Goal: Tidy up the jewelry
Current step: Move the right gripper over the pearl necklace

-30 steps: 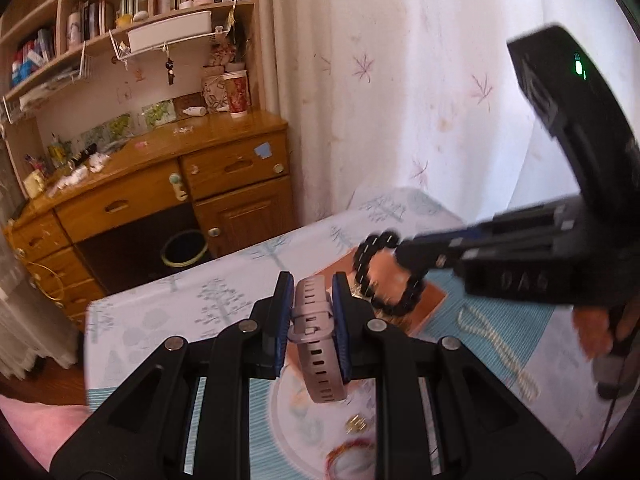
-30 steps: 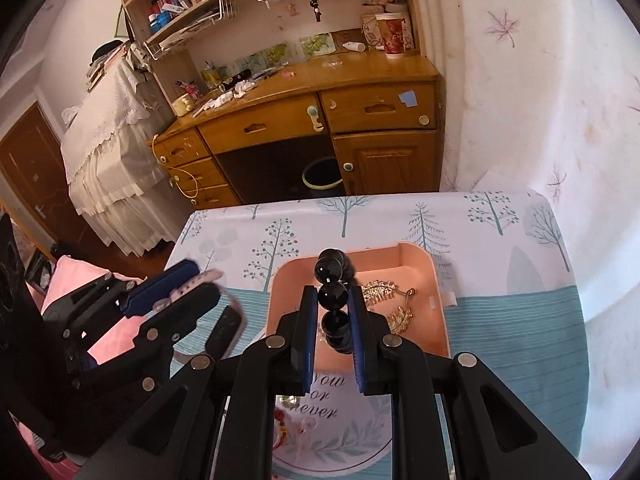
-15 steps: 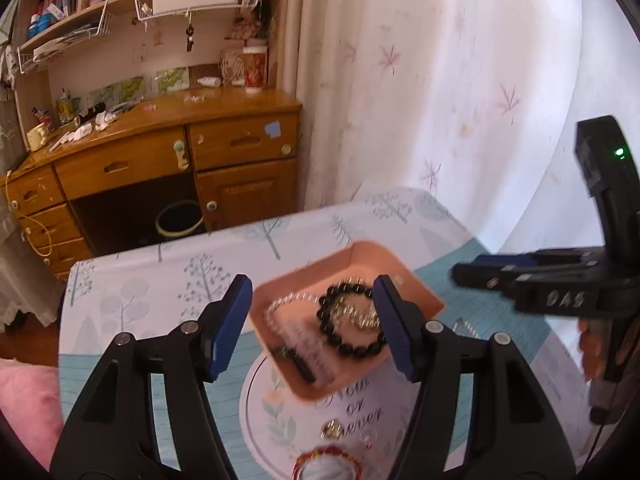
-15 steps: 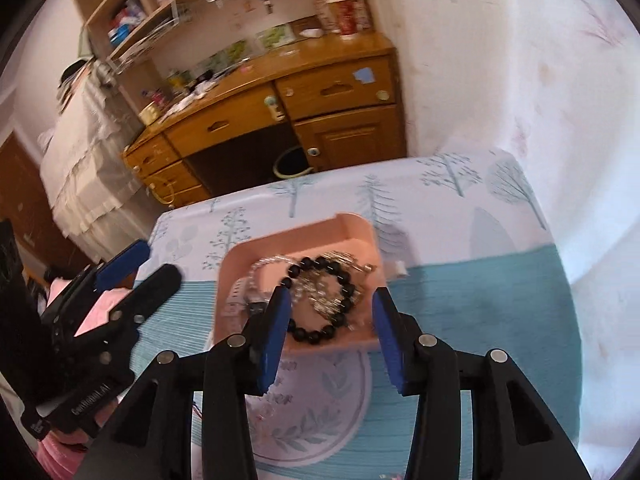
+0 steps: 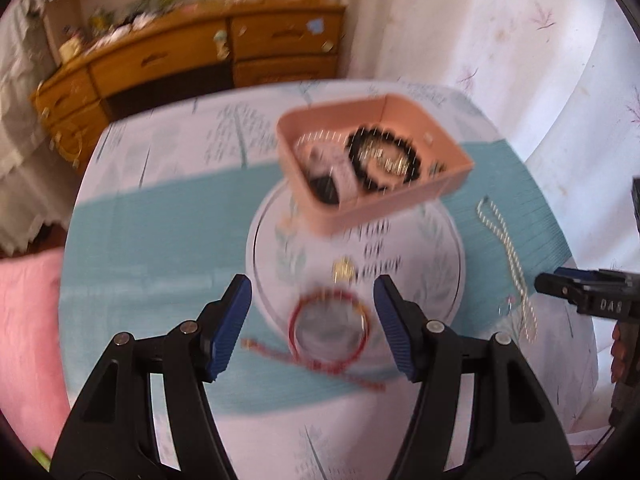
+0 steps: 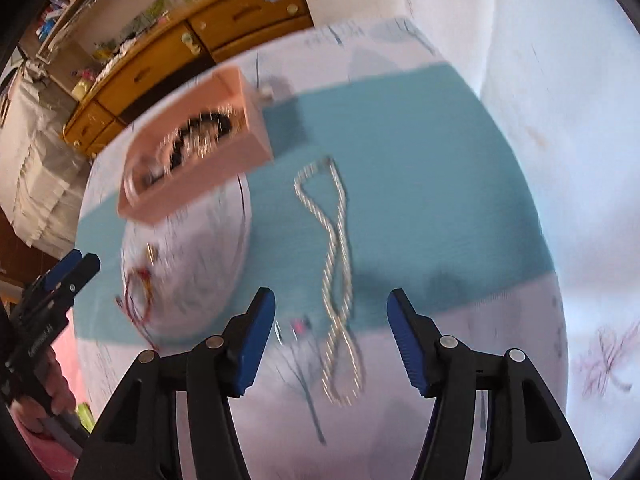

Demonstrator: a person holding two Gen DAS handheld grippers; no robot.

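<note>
Table (image 5: 152,216) under a teal-and-white printed cloth, with the pink tray (image 5: 400,208) as landmark near its middle. The tray partly overlaps a round white mat (image 5: 436,280) on its near side and already holds a black bead bracelet (image 5: 384,160) and a pale watch strap (image 5: 340,164). The left gripper (image 5: 312,322) hovers on the near side of the tray with jaws spread wide and empty, framing a red bangle (image 5: 328,328); a small gold piece (image 5: 344,270) lies between bangle and tray. To the right of the tray, the right gripper (image 6: 330,334), equally wide and empty, straddles a pearl necklace (image 6: 334,264). Probable risks: the slack strand may slip from a pinch or drag the cloth; both views are motion-blurred, so a hurried closure could miss.
</note>
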